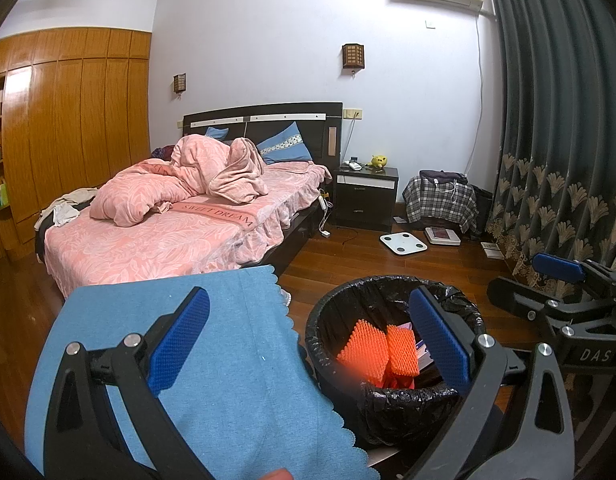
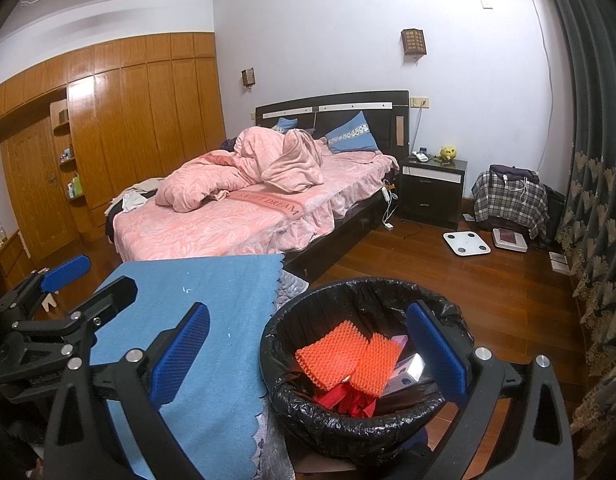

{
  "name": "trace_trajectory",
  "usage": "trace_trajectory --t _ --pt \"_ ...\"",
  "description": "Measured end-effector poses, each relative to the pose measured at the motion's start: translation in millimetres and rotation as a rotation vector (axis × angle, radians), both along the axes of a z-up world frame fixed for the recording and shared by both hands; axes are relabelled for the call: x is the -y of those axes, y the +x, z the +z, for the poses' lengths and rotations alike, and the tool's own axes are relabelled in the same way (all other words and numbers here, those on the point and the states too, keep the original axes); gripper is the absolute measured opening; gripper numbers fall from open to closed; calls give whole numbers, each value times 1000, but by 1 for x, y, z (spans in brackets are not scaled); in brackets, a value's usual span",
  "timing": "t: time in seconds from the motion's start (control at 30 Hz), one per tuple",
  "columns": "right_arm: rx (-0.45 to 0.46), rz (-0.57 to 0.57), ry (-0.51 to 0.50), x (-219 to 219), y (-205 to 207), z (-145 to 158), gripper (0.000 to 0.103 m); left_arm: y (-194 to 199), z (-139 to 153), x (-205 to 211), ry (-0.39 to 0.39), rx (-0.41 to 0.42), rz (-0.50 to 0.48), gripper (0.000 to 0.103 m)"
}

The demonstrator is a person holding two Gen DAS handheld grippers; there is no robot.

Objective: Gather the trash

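A round bin with a black liner (image 1: 392,404) (image 2: 308,404) stands low in both views. Inside lie orange foam-net pieces (image 1: 366,348) (image 2: 336,354), red scraps (image 2: 344,398) and a white and purple box (image 2: 406,372). My left gripper (image 1: 312,338) is open and empty, with its right finger over the bin and its left finger over the blue cloth (image 1: 211,360). My right gripper (image 2: 312,346) is open and empty, spanning the bin's rim. It also shows at the right edge of the left wrist view (image 1: 536,276). The left gripper shows at the left in the right wrist view (image 2: 91,276).
The blue cloth (image 2: 211,300) covers a surface left of the bin. Behind are a bed with pink bedding (image 1: 179,216), a dark nightstand (image 1: 366,196), a white scale (image 1: 403,243) on the wood floor, a plaid-covered pile (image 1: 440,200), a curtain (image 1: 560,120) at right and a wooden wardrobe (image 1: 67,120) at left.
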State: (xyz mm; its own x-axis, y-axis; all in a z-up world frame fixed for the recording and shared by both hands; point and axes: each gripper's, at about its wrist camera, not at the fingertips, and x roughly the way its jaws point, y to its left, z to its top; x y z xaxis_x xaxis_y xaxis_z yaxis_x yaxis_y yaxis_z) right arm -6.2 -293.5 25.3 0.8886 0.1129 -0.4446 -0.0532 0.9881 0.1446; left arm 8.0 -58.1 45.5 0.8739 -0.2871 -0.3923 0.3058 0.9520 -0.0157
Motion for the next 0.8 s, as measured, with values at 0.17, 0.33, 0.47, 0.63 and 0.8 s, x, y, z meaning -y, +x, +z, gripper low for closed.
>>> trace_trajectory --t 0.17,0.33,0.47,0.63,0.8 --pt "1 0 0 0 0 0 97 0 0 0 0 -1 0 97" --pt "0 1 0 -1 0 0 97 -1 1 -1 0 0 0 97" --pt "-1 0 -1 -1 0 0 97 0 0 -1 -1 -1 0 97" --pt "0 0 -1 -1 0 0 97 -1 1 -1 0 -2 -1 97" --pt "0 0 -1 -1 0 0 97 0 0 -1 1 -1 0 97"
